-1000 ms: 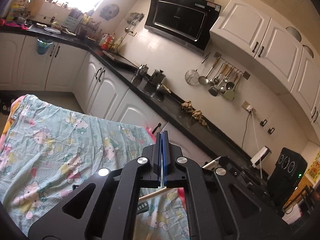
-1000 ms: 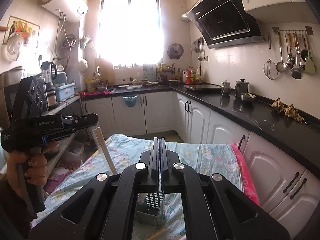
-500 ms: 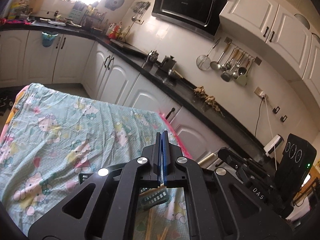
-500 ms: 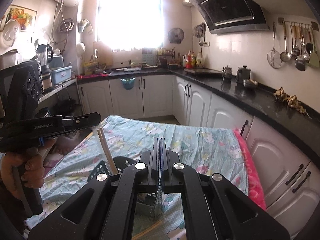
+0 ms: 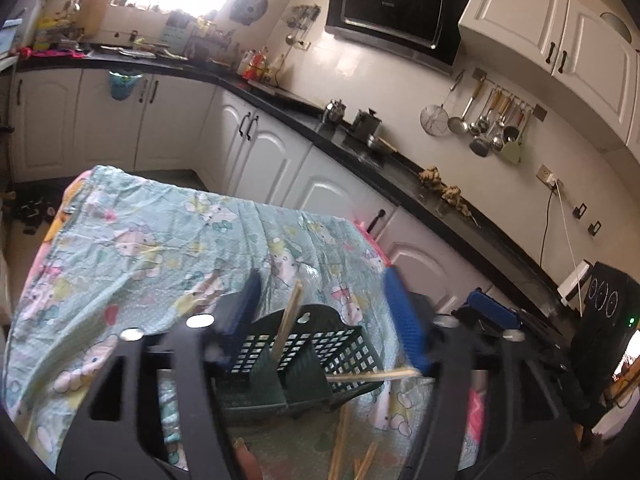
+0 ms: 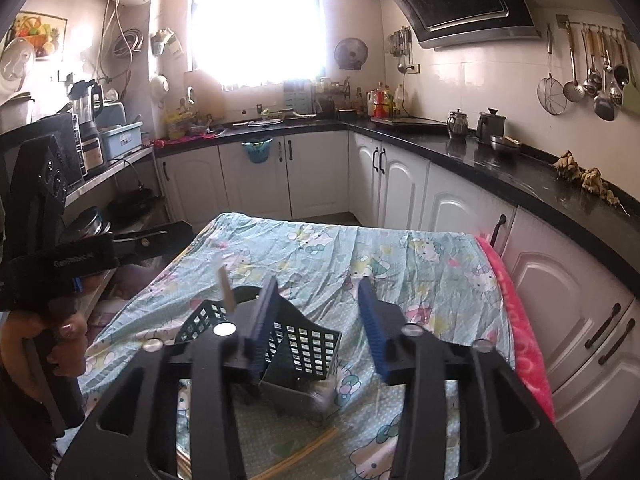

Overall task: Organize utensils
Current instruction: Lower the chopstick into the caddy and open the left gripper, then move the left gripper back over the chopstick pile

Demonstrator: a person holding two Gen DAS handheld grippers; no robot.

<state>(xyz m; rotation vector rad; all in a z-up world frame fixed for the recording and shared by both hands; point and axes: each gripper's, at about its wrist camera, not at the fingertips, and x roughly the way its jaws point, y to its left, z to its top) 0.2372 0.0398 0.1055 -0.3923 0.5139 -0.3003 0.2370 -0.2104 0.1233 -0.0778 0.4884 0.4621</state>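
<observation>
Both grippers, left (image 5: pixel 324 316) and right (image 6: pixel 318 328), have gone from closed to spread and empty above the green caddy (image 5: pixel 304 356) holding one chopstick (image 5: pixel 289 320); loose chopsticks (image 5: pixel 340 446) risk rolling if nudged.

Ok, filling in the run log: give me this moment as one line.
left gripper: open, empty | right gripper: open, empty | utensil basket: on table, one chopstick standing inside | loose chopsticks: on tablecloth

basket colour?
Dark green mesh basket, clearest in the left wrist view.
</observation>
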